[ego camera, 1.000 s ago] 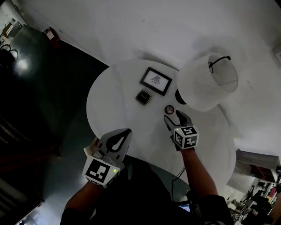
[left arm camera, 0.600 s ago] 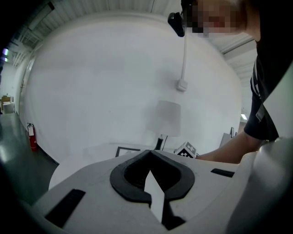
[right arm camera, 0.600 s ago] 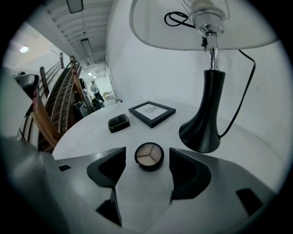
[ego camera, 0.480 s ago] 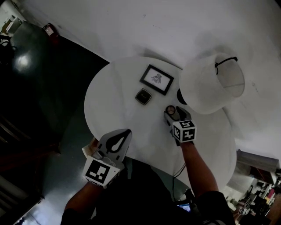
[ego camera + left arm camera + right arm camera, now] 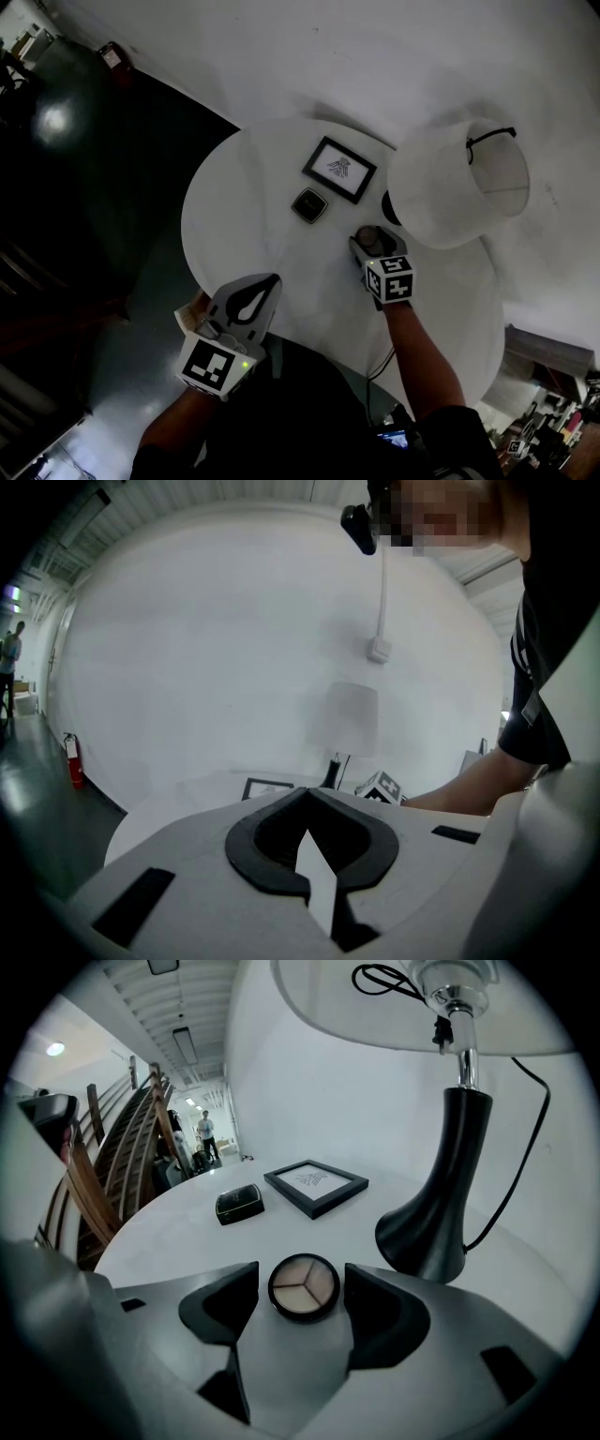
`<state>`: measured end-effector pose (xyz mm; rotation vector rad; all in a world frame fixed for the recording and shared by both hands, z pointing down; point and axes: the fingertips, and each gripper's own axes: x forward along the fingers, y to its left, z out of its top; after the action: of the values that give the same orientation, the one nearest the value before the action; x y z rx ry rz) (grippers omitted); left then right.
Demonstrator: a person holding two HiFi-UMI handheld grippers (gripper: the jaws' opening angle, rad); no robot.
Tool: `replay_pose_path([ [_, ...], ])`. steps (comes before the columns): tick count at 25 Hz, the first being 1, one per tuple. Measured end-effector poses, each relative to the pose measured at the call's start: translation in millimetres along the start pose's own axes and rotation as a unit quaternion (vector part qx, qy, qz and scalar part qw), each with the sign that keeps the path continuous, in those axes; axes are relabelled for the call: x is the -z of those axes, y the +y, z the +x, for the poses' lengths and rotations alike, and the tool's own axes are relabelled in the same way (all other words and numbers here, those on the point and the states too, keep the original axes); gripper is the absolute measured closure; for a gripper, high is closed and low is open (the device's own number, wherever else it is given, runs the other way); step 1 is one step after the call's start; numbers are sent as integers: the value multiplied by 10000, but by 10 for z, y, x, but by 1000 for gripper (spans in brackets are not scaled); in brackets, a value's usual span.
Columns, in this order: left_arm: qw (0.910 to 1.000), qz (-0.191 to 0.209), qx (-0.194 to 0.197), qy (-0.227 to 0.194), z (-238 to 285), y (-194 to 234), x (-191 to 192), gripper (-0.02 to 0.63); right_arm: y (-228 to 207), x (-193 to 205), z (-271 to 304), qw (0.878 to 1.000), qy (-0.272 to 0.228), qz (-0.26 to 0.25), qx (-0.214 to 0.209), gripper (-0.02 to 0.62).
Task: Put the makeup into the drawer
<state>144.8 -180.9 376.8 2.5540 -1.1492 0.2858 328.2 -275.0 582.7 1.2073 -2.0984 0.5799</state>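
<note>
My L claw (image 5: 273,280) clenched on nothing at near edge of round white table (image 5: 234,216), small dark case (image 5: 308,205) and pic frame (image 5: 338,170) mid-table, my R claw (image 5: 373,241) spread wide, round makeup compact (image 5: 304,1287) on tabletop btwn its jaws, pads clear of it, lamp (image 5: 455,183) just beside

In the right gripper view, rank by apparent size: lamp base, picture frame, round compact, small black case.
1. lamp base
2. picture frame and round compact: about alike; the compact sits nearest the camera
3. small black case
</note>
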Motion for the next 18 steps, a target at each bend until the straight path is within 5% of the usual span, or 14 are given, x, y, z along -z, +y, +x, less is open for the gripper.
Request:
replay_pose_path([
  [18, 9998, 136, 58, -104, -435, -16, -141, 595, 164, -122, -248, 9989, -235, -16, 415, 368],
])
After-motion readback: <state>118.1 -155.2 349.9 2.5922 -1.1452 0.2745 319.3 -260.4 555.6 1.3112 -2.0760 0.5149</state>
